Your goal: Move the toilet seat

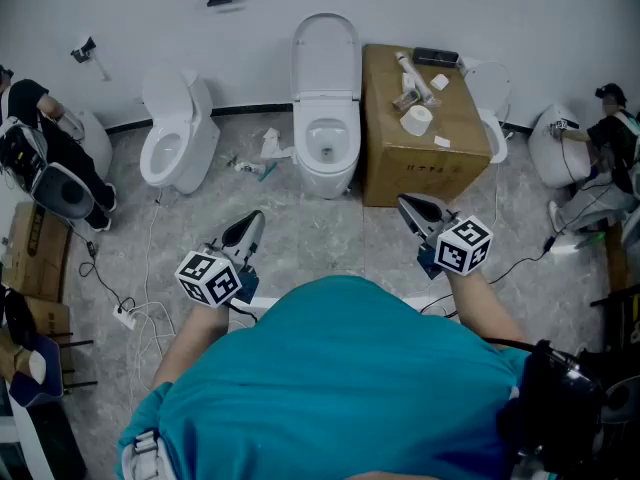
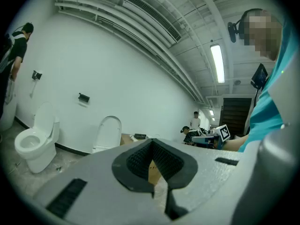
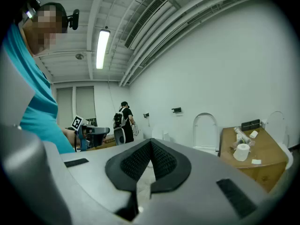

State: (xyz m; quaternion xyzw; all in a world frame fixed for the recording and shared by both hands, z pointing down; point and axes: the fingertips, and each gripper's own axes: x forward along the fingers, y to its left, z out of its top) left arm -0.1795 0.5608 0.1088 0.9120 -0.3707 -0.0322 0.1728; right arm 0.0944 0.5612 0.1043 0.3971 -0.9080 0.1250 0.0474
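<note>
The white toilet (image 1: 325, 148) stands against the far wall in the head view, its lid and seat (image 1: 326, 56) raised upright over the open bowl. The raised lid also shows in the left gripper view (image 2: 108, 132) and the right gripper view (image 3: 205, 129). My left gripper (image 1: 251, 222) hovers above the floor, short of the toilet and to its left, jaws shut and empty (image 2: 152, 144). My right gripper (image 1: 409, 204) is held near the cardboard box's front, also shut with nothing in it (image 3: 151, 144). Both are well apart from the toilet.
A cardboard box (image 1: 418, 133) with a toilet roll (image 1: 415, 120) and small items stands right of the toilet. A second toilet (image 1: 176, 133) is at left, another (image 1: 492, 108) behind the box. Scraps (image 1: 262, 156), cables and a power strip (image 1: 125, 316) lie on the floor. People crouch at both sides.
</note>
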